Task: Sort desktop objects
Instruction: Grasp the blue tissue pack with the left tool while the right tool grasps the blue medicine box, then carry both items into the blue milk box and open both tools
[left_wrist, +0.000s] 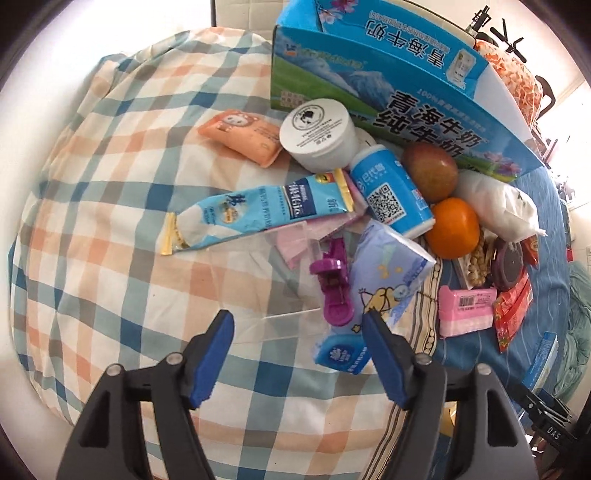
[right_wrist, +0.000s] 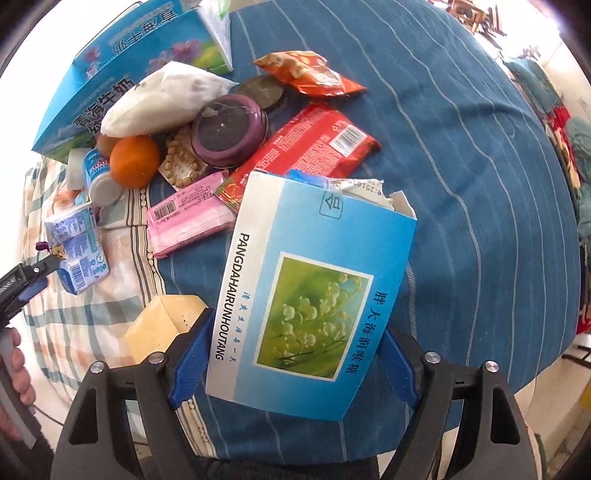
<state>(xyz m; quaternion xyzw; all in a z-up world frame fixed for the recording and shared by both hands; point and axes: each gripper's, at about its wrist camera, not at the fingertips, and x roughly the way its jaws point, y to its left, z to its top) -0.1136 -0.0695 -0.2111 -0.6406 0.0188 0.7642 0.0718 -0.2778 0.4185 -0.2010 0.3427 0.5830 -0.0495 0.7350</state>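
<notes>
Checked cloth (left_wrist: 110, 192) | left tool (left_wrist: 299, 332): spread, empty, above tissue pack (left_wrist: 388, 273) and purple clip (left_wrist: 334, 284) | right tool (right_wrist: 295, 354): pinching blue lozenge box (right_wrist: 310, 295) over striped blue cloth (right_wrist: 461, 147)

tube (left_wrist: 258, 210) left of bottle (left_wrist: 391, 192) | orange (left_wrist: 452, 227) right | carton (left_wrist: 388, 85) behind

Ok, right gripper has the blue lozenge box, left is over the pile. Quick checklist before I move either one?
1. Right gripper shut on blue lozenge box: ok.
2. Box's torn top flap clear of the red packet: cannot tell.
3. Left gripper open, nothing between its pads: ok.
4. Purple clip reachable ahead of the left gripper: ok, though tissue pack lies against it.
5. Orange steady in the pile: cannot tell.
</notes>
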